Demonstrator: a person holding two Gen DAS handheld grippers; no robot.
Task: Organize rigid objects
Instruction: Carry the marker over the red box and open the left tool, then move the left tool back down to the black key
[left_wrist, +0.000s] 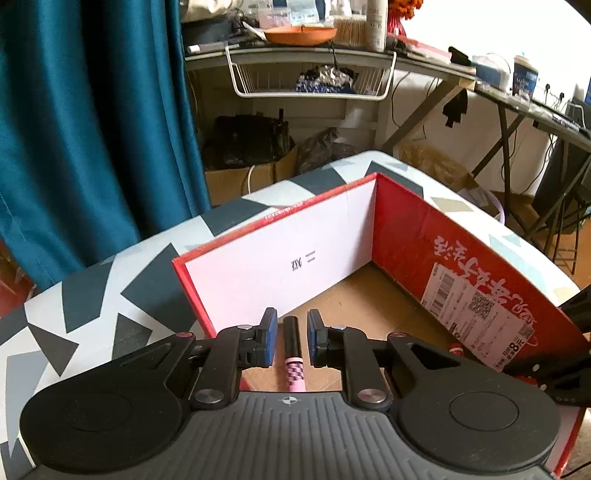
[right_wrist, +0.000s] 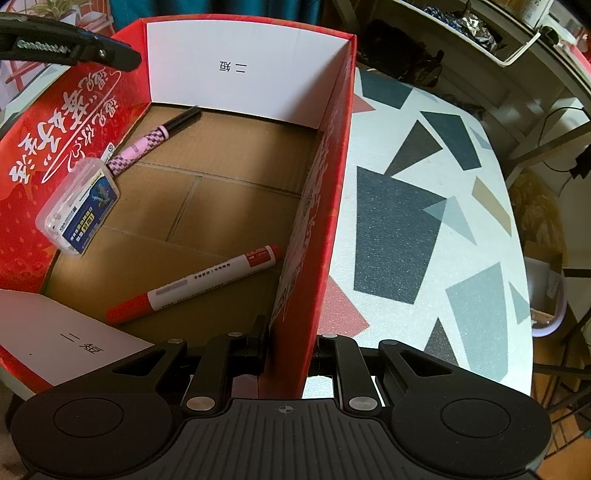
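Note:
A red cardboard box (left_wrist: 406, 236) with a brown floor stands on the patterned table. My left gripper (left_wrist: 291, 341) is open above the box, and a pink checked pen with a black cap (left_wrist: 293, 356) lies on the floor between its fingers. The right wrist view shows that pen (right_wrist: 155, 142) at the far left corner, a clear plastic case with a blue label (right_wrist: 79, 208) leaning on the left wall, and a red-and-white marker (right_wrist: 207, 282) near the front. My right gripper (right_wrist: 290, 345) is shut on the box's right wall (right_wrist: 325, 192).
The table (right_wrist: 424, 221) has a grey, black and red triangle pattern. A blue curtain (left_wrist: 74, 129) hangs at the left. A cluttered desk with a wire basket (left_wrist: 310, 79) stands behind. Cardboard boxes and bags sit on the floor.

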